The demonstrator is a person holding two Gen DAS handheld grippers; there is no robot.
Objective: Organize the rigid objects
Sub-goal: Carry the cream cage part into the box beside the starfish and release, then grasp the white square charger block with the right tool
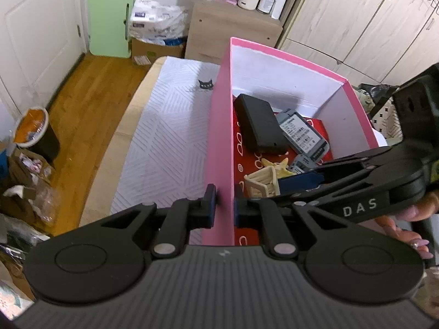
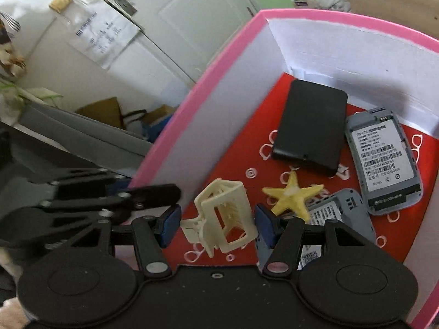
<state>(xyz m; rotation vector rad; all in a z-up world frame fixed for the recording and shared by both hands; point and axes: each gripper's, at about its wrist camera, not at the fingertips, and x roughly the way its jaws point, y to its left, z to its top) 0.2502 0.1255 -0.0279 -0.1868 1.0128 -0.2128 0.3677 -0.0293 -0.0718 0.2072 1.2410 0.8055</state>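
Pink cardboard, the wall of the box (image 1: pixel 219 142), sits pinched tight in my left gripper (image 1: pixel 225 205). My right gripper (image 2: pixel 218 223) reaches inside with its jaws partly apart around a cream hair claw clip (image 2: pixel 225 216); I cannot tell whether the pads (image 2: pixel 171 224) press it. Beside it lie a yellow starfish (image 2: pixel 292 194), a black case (image 2: pixel 311 126) and two grey devices (image 2: pixel 384 161) on the red floor.
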